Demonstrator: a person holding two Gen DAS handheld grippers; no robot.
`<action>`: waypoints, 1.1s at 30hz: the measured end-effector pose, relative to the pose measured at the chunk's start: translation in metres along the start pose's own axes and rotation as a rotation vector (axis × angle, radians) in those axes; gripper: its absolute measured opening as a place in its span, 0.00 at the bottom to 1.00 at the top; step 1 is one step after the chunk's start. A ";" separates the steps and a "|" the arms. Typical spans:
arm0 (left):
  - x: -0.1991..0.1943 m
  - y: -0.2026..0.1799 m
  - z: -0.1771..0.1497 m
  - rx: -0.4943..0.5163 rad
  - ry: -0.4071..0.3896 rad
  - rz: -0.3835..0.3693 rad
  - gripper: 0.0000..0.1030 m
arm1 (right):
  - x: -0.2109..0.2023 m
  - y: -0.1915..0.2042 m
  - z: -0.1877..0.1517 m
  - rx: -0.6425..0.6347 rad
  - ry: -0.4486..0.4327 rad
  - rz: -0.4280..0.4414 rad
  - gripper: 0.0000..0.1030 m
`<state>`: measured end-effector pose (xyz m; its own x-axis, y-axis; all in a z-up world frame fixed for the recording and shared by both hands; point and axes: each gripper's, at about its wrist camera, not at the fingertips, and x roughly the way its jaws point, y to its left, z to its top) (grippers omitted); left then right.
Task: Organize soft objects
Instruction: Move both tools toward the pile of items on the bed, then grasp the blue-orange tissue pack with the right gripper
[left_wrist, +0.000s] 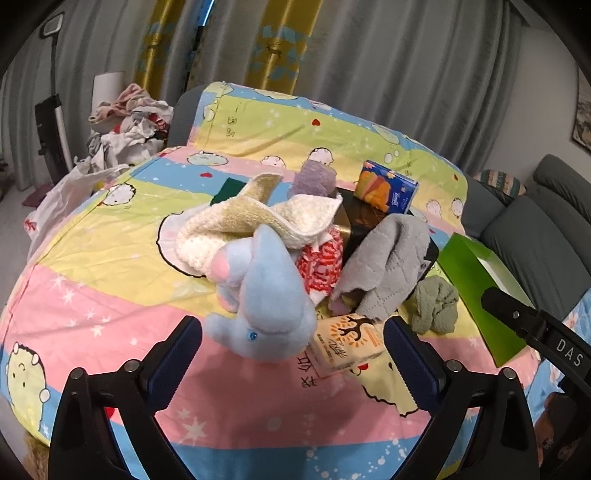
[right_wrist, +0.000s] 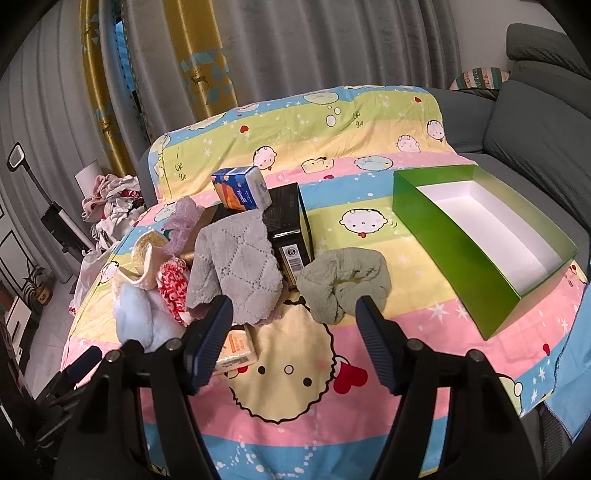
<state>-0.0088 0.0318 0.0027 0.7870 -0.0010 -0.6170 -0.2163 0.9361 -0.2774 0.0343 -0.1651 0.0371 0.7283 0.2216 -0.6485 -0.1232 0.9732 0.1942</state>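
Observation:
A pile of soft things lies on the cartoon-print bedsheet (left_wrist: 110, 306): a blue plush toy (left_wrist: 266, 291), a cream towel (left_wrist: 258, 218), a red-and-white cloth (left_wrist: 321, 264), a grey quilted cloth (left_wrist: 391, 258), a lilac cloth (left_wrist: 314, 179) and a green scrunched cloth (left_wrist: 436, 304). My left gripper (left_wrist: 291, 354) is open, just short of the plush toy. My right gripper (right_wrist: 295, 339) is open, just short of the green cloth (right_wrist: 343, 282). The grey cloth (right_wrist: 236, 262) and plush toy (right_wrist: 140, 314) show to its left. An open green box (right_wrist: 443, 236) lies to the right, empty.
A black box (right_wrist: 291, 229) carries a blue-orange tissue box (right_wrist: 242, 188). A small tissue pack (left_wrist: 347, 343) lies near the plush toy. Clothes (left_wrist: 129, 122) are heaped beyond the bed's left end. A grey sofa (right_wrist: 535, 122) stands at right, curtains behind.

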 end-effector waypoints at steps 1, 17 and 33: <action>0.000 0.000 0.000 -0.002 -0.001 0.001 0.95 | 0.000 -0.001 0.000 0.003 0.000 0.000 0.67; -0.002 0.009 0.002 -0.018 -0.013 0.009 0.81 | 0.003 0.007 0.022 -0.018 0.007 0.032 0.83; 0.003 0.028 0.004 -0.070 0.011 0.013 0.78 | 0.033 0.040 0.087 -0.170 0.042 0.105 0.87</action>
<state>-0.0099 0.0593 -0.0036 0.7777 0.0066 -0.6287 -0.2666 0.9091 -0.3202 0.1125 -0.1247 0.0877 0.6767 0.3216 -0.6623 -0.3119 0.9401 0.1378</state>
